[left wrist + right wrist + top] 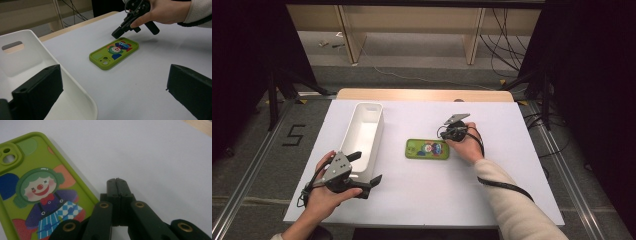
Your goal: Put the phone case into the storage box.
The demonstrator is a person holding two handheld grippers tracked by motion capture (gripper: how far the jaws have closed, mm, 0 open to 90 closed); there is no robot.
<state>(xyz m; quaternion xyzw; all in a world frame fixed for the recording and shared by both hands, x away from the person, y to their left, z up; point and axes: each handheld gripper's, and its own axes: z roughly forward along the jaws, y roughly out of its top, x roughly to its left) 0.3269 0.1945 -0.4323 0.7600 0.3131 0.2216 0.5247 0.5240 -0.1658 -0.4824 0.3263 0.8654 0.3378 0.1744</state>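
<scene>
In the high view, nearest the bottom edge at lower left, the left hand-held gripper (pixel 363 170) sits in the person's left hand (pixel 324 192), its two black jaws spread wide apart with nothing between them. One jaw lies over the near end of the white bin (pixel 374 122), the other out over the bare white surface (pixel 422 195). The left gripper view shows the same: one jaw at the lower left over the bin's rounded corner, the other at the lower right above the sheet, well apart from each other.

Farther in, at the middle of the high view, a green phone case (pixel 427 149) lies flat on the surface, printed side up with a clown figure, just right of the bin and not touching it. In the left gripper view the green phone case (pixel 113 53) sits at centre, camera cut-outs toward the lower left.

Just beyond the case's right end, the right hand-held gripper (pixel 447 135) is held by the right hand (pixel 467 142), a pale sleeve (pixel 512 205) running to the lower right. In the right gripper view the right hand-held gripper (pixel 117 182) has its jaws pressed together, empty, the tips over the bare sheet just beside the case's long edge (pixel 82 187); whether they touch the surface cannot be told.
</scene>
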